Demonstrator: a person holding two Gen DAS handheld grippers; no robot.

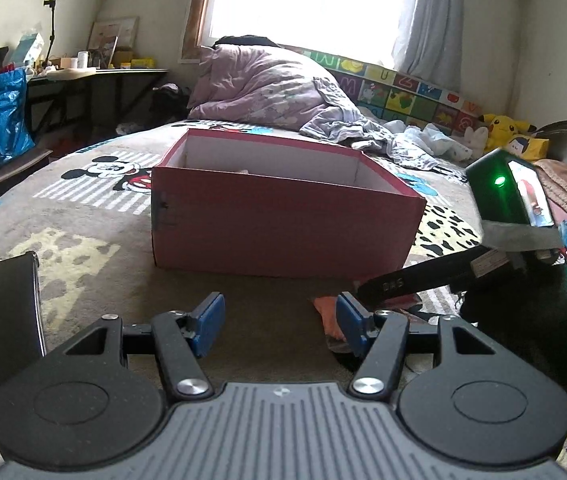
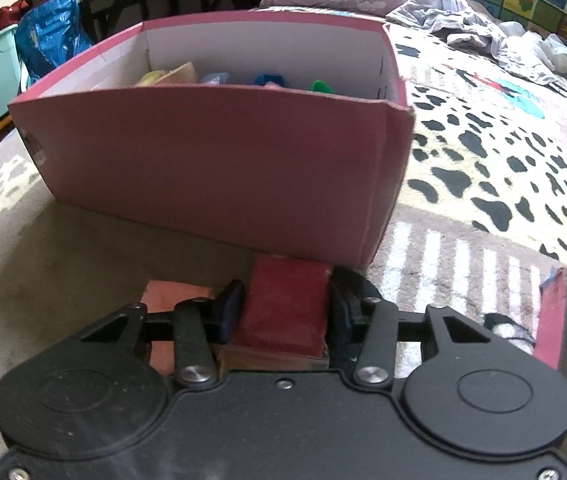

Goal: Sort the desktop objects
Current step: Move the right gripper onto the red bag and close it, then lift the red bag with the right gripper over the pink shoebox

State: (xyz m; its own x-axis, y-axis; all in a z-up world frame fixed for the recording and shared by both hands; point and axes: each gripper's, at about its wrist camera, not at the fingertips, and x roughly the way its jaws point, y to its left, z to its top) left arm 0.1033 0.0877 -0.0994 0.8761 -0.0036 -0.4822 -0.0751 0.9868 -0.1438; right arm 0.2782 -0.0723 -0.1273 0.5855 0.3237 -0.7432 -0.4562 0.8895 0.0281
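Right now my right gripper (image 2: 283, 312) is closed on a dark red velvety block (image 2: 285, 310), its pads pressed against the two flat sides, just in front of the pink cardboard box (image 2: 211, 168). By its look the block is a small covered case or pad on a brown wooden-looking base: I judge it light, fairly stiff, and grippy, thanks to the napped surface. Taking it across the flat sides, as I have it, seems the safe hold; its soft top might dent if squeezed hard. It is deep red, roughly rectangular, with a matte fuzzy cover. Beside it, on the side away from the box's taped corner, lies a salmon-pink flat piece (image 2: 175, 300) on the blanket.

My left gripper (image 1: 279, 328) stands wide apart and holds nothing, resting low in front of the same box (image 1: 283, 228). A black phone-like slab (image 1: 3, 320) lies well off from the box, beyond my left finger. Inside the box I can see several coloured items, too hidden to name.
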